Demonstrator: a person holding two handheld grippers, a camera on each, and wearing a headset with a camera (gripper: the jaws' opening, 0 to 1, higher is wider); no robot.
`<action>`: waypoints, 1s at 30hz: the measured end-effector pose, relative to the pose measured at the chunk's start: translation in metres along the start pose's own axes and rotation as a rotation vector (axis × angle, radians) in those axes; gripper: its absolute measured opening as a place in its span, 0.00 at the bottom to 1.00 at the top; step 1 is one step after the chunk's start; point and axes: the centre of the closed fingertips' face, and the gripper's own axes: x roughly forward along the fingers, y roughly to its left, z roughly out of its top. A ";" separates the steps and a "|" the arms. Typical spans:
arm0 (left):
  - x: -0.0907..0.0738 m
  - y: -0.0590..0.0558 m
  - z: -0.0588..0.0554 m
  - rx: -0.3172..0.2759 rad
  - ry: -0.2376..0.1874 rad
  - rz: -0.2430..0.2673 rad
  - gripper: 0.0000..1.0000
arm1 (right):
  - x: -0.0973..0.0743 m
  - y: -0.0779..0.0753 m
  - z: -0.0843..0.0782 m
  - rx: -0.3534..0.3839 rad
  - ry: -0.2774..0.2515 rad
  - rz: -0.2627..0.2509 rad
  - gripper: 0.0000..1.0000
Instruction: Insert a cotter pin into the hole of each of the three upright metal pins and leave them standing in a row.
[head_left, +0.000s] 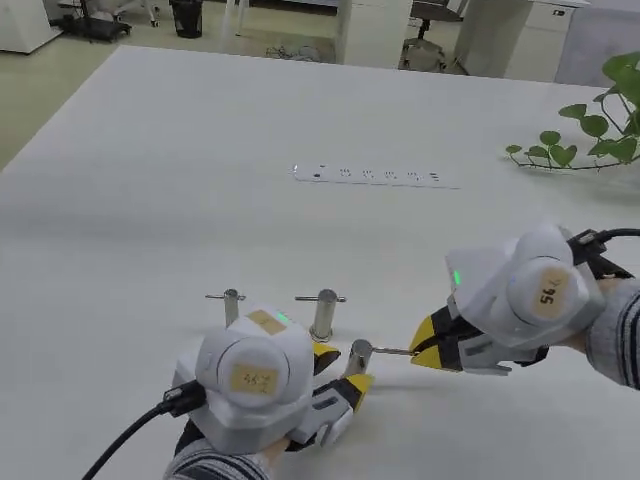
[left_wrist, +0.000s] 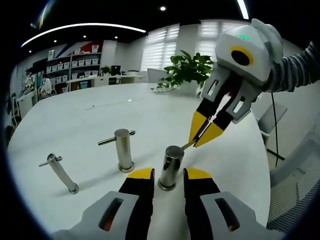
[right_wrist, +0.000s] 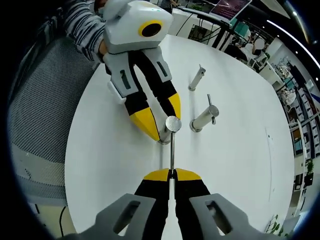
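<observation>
Three upright metal pins stand on the white table (head_left: 150, 200). The far-left pin (head_left: 231, 305) (left_wrist: 60, 171) and the middle pin (head_left: 323, 312) (left_wrist: 123, 149) each carry a cotter pin through the head. My left gripper (head_left: 343, 366) (left_wrist: 170, 176) is shut on the base of the nearest pin (head_left: 358, 357) (left_wrist: 171, 164) (right_wrist: 170, 129). My right gripper (head_left: 420, 350) (right_wrist: 171, 173) is shut on a thin cotter pin (head_left: 393, 351) (right_wrist: 172, 152). The cotter pin's free end touches the top of that nearest pin from the right.
A white power strip (head_left: 375, 176) lies further back at the table's middle. Green plant leaves (head_left: 600, 130) hang over the far right edge. A black cable (head_left: 130, 435) trails from the left gripper toward me. Office furniture stands beyond the table.
</observation>
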 end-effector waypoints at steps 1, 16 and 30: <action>0.001 0.000 -0.001 0.001 0.003 0.002 0.19 | 0.000 0.000 0.000 0.001 -0.001 0.001 0.00; 0.009 0.000 -0.009 -0.008 0.022 0.003 0.11 | 0.002 0.000 0.006 -0.001 -0.021 0.021 0.00; 0.010 0.001 -0.010 -0.007 0.015 0.007 0.10 | 0.000 0.002 0.017 0.025 -0.041 0.015 0.00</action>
